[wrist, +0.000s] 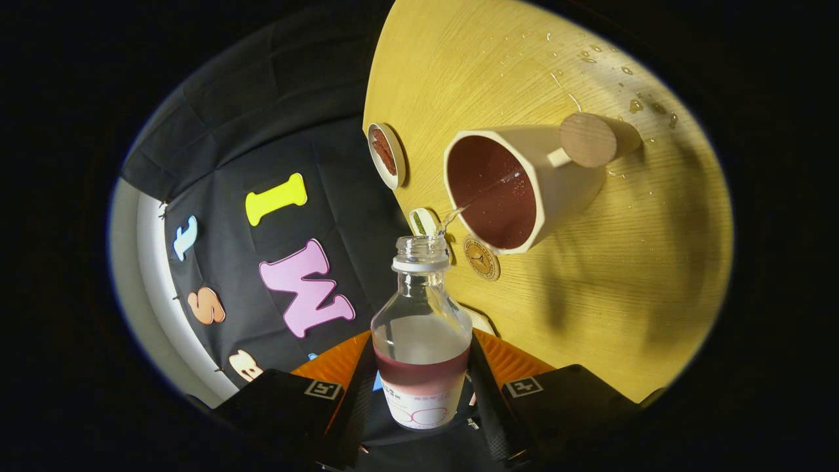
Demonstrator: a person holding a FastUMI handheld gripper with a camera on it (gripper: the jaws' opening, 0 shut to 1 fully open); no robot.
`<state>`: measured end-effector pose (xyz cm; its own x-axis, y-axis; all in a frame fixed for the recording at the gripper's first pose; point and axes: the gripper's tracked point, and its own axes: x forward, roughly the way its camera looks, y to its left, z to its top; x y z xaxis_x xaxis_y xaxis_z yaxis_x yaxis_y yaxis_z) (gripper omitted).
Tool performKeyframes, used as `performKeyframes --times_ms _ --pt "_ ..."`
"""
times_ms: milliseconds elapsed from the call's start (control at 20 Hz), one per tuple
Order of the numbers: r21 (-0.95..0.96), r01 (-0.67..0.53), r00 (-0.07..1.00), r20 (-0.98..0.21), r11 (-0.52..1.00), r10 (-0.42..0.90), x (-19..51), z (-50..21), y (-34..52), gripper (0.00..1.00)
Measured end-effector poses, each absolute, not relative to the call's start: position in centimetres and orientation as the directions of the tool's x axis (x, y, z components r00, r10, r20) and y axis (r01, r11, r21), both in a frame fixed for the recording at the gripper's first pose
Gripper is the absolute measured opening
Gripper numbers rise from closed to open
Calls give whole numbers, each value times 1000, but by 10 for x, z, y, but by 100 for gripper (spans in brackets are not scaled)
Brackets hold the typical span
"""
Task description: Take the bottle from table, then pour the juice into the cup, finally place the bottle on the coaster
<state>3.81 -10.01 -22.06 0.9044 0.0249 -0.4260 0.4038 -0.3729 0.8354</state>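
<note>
Bright light on the table (pixel 590 275), soft shadows crossing it, fisheye bending at edges.

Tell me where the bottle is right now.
In the gripper view the bottle sits clamped between the claw's fingers, its open mouth just short of the cup's rim, pouring juice in.

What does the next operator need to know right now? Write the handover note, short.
Gripper: shut on the bottle, one finger pressing each side, bottle tipped with its cap off.
Bottle: some red juice remains inside; a thin stream runs from its mouth into the cup.
Cup: on the wooden table just beyond the bottle mouth, already holding juice. Droplets lie on the table past its handle.
Coasters: small round ones lie beside the cup, near the table's edge.
Done: bottle picked up, pouring under way.
Left: finish the pour, level the bottle, set it on the coaster, release.
</note>
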Motion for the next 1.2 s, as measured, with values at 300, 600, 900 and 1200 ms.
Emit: performKeyframes --times_ms 300,600,900,1200 --pt "821 426 899 -430 -381 80 38 -222 -92 75" --pt "805 427 902 -415 -412 122 35 -220 -92 75" --pt "793 416 907 -399 -445 138 32 -216 -97 75" --pt "776 414 905 -404 -476 129 27 -216 -97 75"
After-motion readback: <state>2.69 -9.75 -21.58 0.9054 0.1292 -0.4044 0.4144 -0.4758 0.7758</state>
